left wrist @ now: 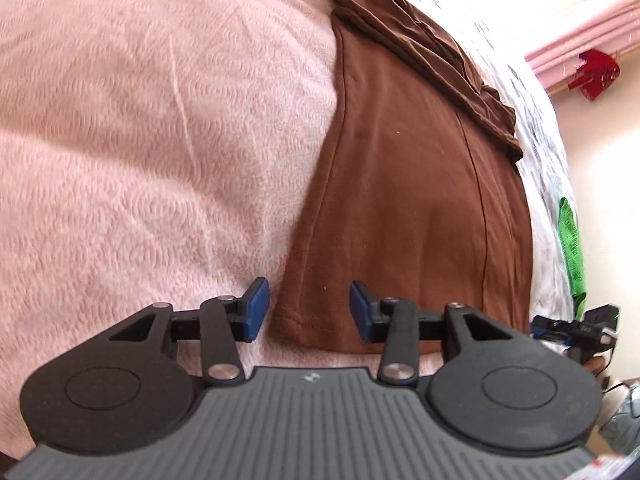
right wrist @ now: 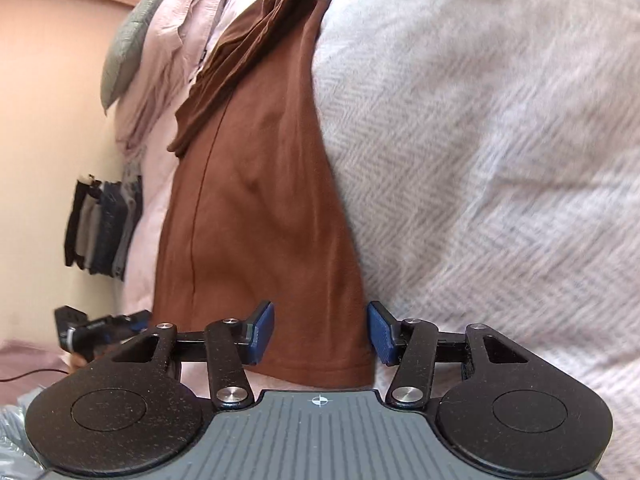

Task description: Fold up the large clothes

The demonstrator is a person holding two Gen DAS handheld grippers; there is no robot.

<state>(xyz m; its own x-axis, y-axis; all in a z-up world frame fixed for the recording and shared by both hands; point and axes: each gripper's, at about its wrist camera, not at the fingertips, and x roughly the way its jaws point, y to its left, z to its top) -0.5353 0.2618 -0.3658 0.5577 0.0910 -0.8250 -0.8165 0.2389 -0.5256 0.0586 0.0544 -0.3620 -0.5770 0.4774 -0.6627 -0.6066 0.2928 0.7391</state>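
Each camera sits just behind its own gripper's fingers and looks steeply down, close over the bed. The left wrist view faces along the brown garment [left wrist: 404,184] with pink blanket [left wrist: 140,140] to its left; the right wrist view shares the same garment [right wrist: 256,208], beside grey blanket [right wrist: 480,160].
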